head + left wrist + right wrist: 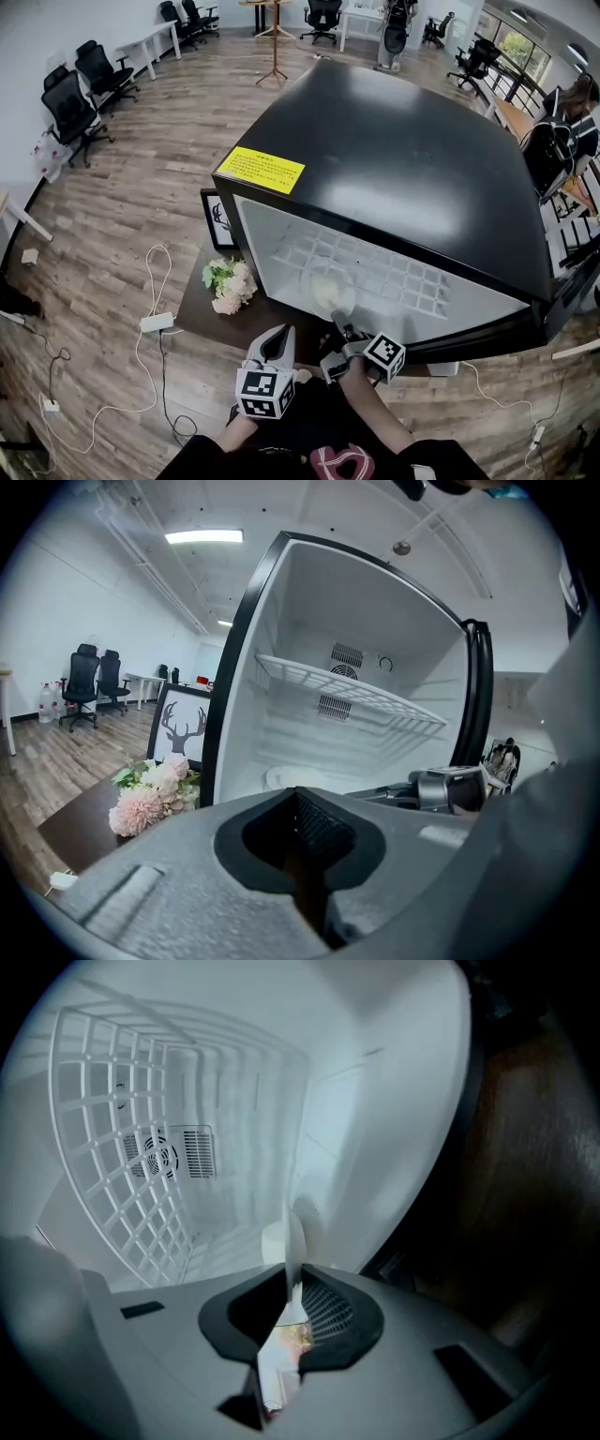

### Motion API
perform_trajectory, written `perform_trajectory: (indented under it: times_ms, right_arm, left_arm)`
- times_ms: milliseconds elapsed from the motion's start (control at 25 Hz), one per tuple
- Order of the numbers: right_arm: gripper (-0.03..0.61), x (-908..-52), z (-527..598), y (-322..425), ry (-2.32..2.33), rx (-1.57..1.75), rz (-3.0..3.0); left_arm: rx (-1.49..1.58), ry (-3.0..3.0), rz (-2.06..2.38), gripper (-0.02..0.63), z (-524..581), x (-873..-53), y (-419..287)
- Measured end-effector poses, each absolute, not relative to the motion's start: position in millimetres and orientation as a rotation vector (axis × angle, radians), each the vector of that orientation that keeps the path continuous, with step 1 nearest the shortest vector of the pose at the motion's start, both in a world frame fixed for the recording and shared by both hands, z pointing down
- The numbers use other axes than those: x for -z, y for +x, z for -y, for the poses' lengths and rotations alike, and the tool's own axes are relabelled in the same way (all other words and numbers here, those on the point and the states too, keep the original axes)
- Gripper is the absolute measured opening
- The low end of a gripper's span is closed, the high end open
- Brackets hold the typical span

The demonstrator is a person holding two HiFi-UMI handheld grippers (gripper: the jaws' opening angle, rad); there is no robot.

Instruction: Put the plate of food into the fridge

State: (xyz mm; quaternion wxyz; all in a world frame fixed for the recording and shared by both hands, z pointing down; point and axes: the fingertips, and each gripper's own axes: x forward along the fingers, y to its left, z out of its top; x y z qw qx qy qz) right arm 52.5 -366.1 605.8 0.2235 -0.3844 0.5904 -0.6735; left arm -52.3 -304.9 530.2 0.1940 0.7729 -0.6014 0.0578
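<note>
The black mini fridge (394, 169) stands open, its white inside (375, 621) lit. A white plate (323, 286) is low inside, under the wire shelf (375, 272). My right gripper (339, 325) reaches in and is shut on the plate's rim. In the right gripper view the plate (293, 1251) stands edge-on between the jaws of the right gripper (298, 1321), with a bit of reddish food at the pads. The left gripper view shows the plate (286, 778) near the fridge floor; whether it rests there I cannot tell. My left gripper (278, 330) hangs shut and empty outside the fridge front.
The fridge door (572, 281) is swung open at the right. On the dark table (211, 323), left of the fridge, lie pale flowers (230, 281) before a framed deer picture (217, 220). A power strip (157, 323) and cables lie on the wooden floor.
</note>
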Motion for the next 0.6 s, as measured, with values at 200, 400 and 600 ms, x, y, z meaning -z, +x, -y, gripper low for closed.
perform_trajectory:
  times_ms: [200, 400, 600]
  right_arm:
    - [0.052, -609.5, 367.1, 45.8, -1.104, 1.857, -1.607]
    - [0.049, -612.9, 376.6, 42.6, -1.156, 1.848, -1.564]
    - [0.048, -612.9, 387.9, 37.9, -1.200, 1.832, -1.524]
  left_arm:
    - [-0.165, 2.191, 1.652, 0.008, 310.3, -528.7, -53.4]
    - [-0.174, 2.209, 1.616, 0.008, 314.2, -529.0, -60.4]
    - [-0.187, 2.216, 1.592, 0.008, 319.9, -525.4, -73.4]
